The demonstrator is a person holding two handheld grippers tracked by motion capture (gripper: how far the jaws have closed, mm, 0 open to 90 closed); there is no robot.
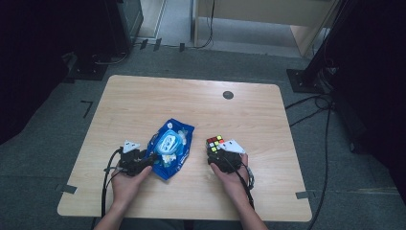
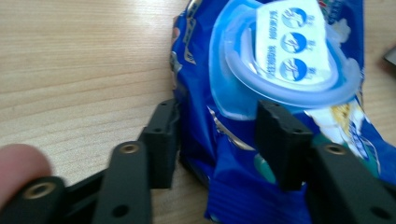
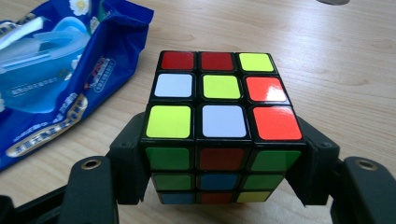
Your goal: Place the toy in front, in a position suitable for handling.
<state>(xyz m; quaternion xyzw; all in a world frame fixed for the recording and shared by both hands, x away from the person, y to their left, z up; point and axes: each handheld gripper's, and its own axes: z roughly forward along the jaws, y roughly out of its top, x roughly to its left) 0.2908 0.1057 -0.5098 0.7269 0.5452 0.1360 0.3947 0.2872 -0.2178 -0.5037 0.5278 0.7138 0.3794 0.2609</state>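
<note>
At the near edge of the table (image 1: 143,96), the person's two hands come in side by side. The left gripper (image 1: 143,160) sits at the near left corner of the blue wipes pack (image 1: 171,148). In the left gripper view its jaws stand parted on either side of that crumpled corner, the foil between them but the pads not pressing it, so the pack looks let go and lying on the wood. The pack's long axis runs from the gripper away and to the right, its pale plastic lid (image 2: 280,60) just beyond the jaw tips.

To the right, the right gripper (image 1: 218,152) is clamped on the puzzle cube (image 1: 215,143), one pad flat against each side face, at a middling width set by the cube itself. The cube sits just beyond that hand, near the pack's right edge but apart from it.

The right hand owns the cube. My guess is that the cube gets set down or carried next. Beyond lies bare tabletop.
</note>
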